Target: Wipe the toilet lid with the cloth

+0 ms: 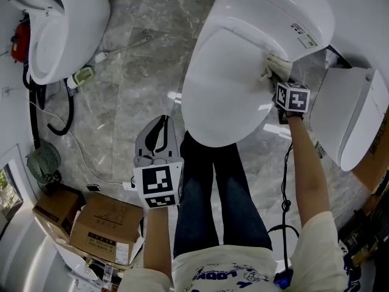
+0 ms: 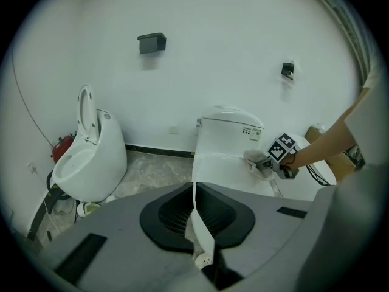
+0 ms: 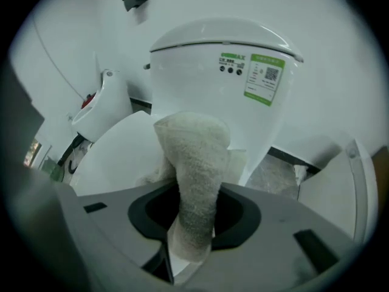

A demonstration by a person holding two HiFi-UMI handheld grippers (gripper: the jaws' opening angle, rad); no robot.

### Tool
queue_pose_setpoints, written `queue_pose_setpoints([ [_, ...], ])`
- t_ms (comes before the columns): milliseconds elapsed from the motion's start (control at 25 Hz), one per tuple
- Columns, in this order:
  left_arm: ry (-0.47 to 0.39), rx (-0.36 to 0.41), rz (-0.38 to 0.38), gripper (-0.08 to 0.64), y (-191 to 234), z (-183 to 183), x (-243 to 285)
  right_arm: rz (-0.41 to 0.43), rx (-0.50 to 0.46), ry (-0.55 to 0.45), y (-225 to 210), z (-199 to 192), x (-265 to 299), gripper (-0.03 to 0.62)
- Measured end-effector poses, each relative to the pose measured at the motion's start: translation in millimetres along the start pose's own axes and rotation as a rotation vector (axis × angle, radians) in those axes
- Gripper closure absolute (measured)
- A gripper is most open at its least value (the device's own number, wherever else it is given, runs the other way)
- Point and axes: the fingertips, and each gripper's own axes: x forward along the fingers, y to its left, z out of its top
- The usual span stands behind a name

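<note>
A white toilet with its lid [image 1: 228, 87] down stands in front of me. My right gripper [image 1: 281, 78] is shut on a pale towelling cloth [image 1: 273, 64], which lies against the lid's far right part, close to the tank [image 1: 285, 11]. In the right gripper view the cloth [image 3: 194, 169] hangs folded between the jaws, in front of the tank [image 3: 225, 72] and the lid [image 3: 118, 154]. My left gripper [image 1: 159, 143] is held low at the toilet's near left, jaws shut with nothing in them. Its view shows the toilet lid [image 2: 228, 166] and the right gripper [image 2: 270, 166] with the cloth [image 2: 256, 161].
A second white toilet [image 1: 51, 26] stands at the far left, with cables [image 1: 67, 111] on the marble floor. Another toilet [image 1: 346, 117] stands at the right. Cardboard boxes [image 1: 91, 221] and a small fan [image 1: 44, 163] sit near left. My legs [image 1: 222, 193] stand before the bowl.
</note>
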Motion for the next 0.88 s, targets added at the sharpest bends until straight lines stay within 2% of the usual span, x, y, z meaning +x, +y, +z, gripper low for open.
queue_pose_setpoints([
  [280,-0.003,0.001,-0.012,0.545,-3,-3,-5,-0.020,0.212,-0.014,10,-51,-16,0.476],
  [760,-0.008,0.006,-0.026,0.545,-6,-6,-8,-0.026,0.416,-0.040,69,-138,-40,0.479],
  [880,-0.007,0.006,-0.030,0.545,-4,-8,-9,-0.004,0.446,-0.025,93,-159,-46,0.479],
])
